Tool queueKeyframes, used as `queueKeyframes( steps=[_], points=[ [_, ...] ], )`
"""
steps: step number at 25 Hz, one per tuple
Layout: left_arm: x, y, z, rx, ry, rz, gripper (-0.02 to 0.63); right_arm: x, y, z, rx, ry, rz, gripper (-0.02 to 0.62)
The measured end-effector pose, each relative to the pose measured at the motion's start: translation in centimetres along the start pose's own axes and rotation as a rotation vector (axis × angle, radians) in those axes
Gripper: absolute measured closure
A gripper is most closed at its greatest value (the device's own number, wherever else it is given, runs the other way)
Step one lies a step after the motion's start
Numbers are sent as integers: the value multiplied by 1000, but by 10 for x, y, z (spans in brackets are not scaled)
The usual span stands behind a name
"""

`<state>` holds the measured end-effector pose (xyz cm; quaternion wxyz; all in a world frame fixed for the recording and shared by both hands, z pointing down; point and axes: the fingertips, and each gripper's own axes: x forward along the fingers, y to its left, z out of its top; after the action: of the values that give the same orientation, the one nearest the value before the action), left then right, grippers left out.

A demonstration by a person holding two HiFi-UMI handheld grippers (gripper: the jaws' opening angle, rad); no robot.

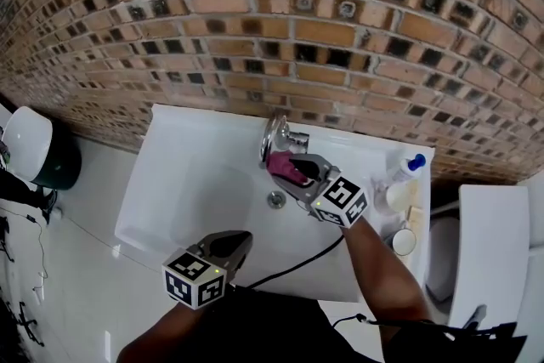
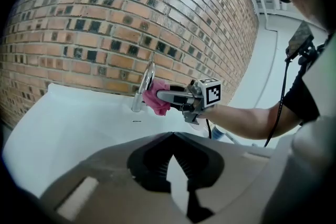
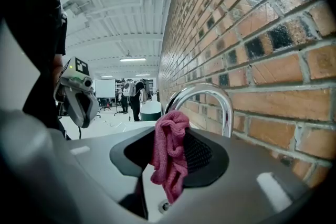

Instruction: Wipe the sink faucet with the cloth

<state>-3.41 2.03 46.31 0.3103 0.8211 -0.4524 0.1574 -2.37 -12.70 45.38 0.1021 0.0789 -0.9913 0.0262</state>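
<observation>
In the head view, the right gripper [image 1: 295, 167] is covering part of the pink cloth [image 1: 286, 173] and the spout tip of the faucet [image 1: 274, 137]. The person's right arm [image 1: 384, 268] is hiding a stretch of the front edge of the sink [image 1: 187, 183]. The blue-capped bottle [image 1: 406, 170] at its right edge is showing too small for detail.

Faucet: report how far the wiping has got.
Done: the right gripper holds the pink cloth. In hand: it presses the cloth against the faucet spout. Left: the wiping itself; how much is wiped cannot be told. The left gripper hangs shut, empty.
</observation>
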Motion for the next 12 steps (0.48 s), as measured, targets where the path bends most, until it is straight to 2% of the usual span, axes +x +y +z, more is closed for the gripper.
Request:
queueKeyframes(
  steps=[4, 7, 9, 12],
  points=[
    [5, 0, 8, 24, 7, -26, 601, -8, 19, -9, 29, 45, 76, 448],
    [10, -1, 9, 35, 20, -45, 602, -20, 19, 8, 92, 14, 113, 446],
    [13, 0, 9, 35, 27, -51, 601, -26, 4, 24, 120, -11, 62, 446],
    [18, 4, 13, 29, 22, -52, 601, -33, -28, 37, 147, -7, -63, 446]
  ],
)
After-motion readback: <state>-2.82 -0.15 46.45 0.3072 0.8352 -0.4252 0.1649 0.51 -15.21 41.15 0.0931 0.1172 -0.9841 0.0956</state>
